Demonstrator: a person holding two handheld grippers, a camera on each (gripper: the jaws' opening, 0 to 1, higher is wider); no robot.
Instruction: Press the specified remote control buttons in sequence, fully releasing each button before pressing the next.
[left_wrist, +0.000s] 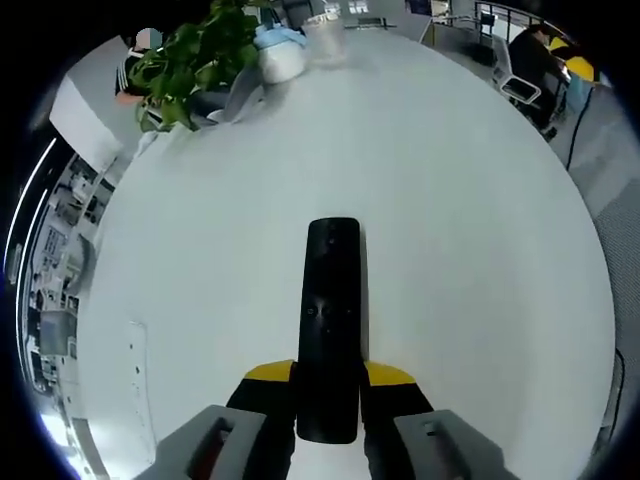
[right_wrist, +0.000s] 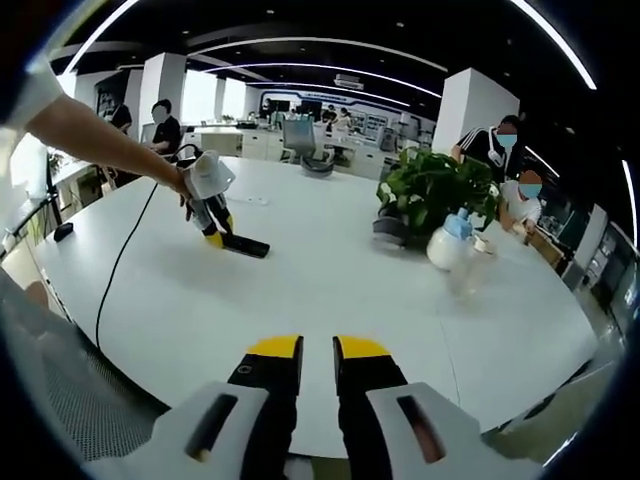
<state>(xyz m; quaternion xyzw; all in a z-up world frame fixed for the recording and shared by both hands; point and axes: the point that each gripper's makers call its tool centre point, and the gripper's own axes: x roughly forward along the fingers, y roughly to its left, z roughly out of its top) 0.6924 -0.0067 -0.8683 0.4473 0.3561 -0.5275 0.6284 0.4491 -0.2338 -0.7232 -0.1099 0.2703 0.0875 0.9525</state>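
In the left gripper view, the left hand-held gripper (left_wrist: 328, 385) reaches forward low over the white desk (left_wrist: 470, 230), its two yellow-tipped jaws pinching the near end of one black remote control (left_wrist: 331, 320), which lies flat on the desk and points away along the jaws. In the right gripper view the same gripper shows from afar, held by an outstretched arm (right_wrist: 100, 140) and tilted down onto the remote (right_wrist: 245, 246) at the desk's far left. The right hand-held gripper (right_wrist: 317, 360) hangs level near the desk edge, its jaws almost together with a narrow gap and nothing between them. One potted plant (right_wrist: 432, 190), one white bottle (right_wrist: 446, 243) and one black cable (right_wrist: 122, 262) are on the desk.
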